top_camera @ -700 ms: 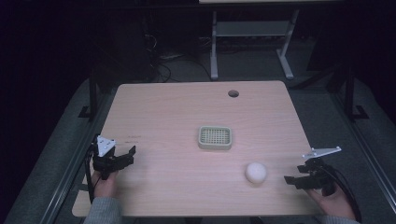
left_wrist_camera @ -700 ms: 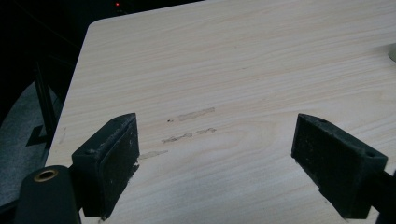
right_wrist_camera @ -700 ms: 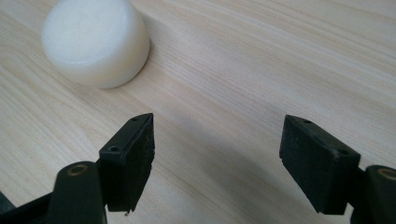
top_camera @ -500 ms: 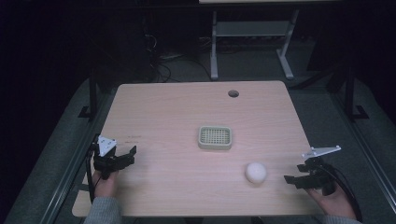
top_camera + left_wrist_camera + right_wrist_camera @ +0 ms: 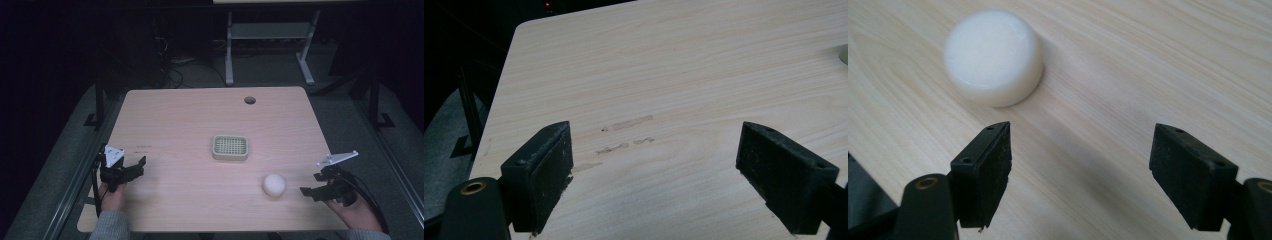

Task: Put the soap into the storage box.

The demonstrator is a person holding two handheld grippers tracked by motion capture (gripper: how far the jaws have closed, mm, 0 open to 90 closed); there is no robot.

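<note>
One white round block (image 5: 274,185) lies on the table (image 5: 190,120), toward the near right part of the top, and it is the thing nearest a gripper. One pale green tray with a gridded top (image 5: 230,147) sits near the middle of the table, well apart from the block and from both grippers. There are two grippers. The right gripper (image 5: 309,191) rests at the near right edge, held in a hand (image 5: 352,212), with its tips pointing toward the block and a short gap of bare wood between them. In the right gripper view its two black jaws stand wide apart with nothing between them, and the block (image 5: 994,56) sits ahead of them, off toward the left jaw, not touching it. The left gripper (image 5: 136,166) lies at the near left edge, held in the other hand (image 5: 112,197), well apart from the block and the tray. In the left gripper view its jaws are also spread wide over bare wood, gripping nothing; a few faint smears mark the wood ahead of them. One round hole (image 5: 249,100) shows in the far part of the table. At the right edge of the left gripper view a pale sliver is cut off, too little to make out. The room beyond the table is dark, and only a grey metal stand (image 5: 265,35) and some cables on the floor can be told there.
</note>
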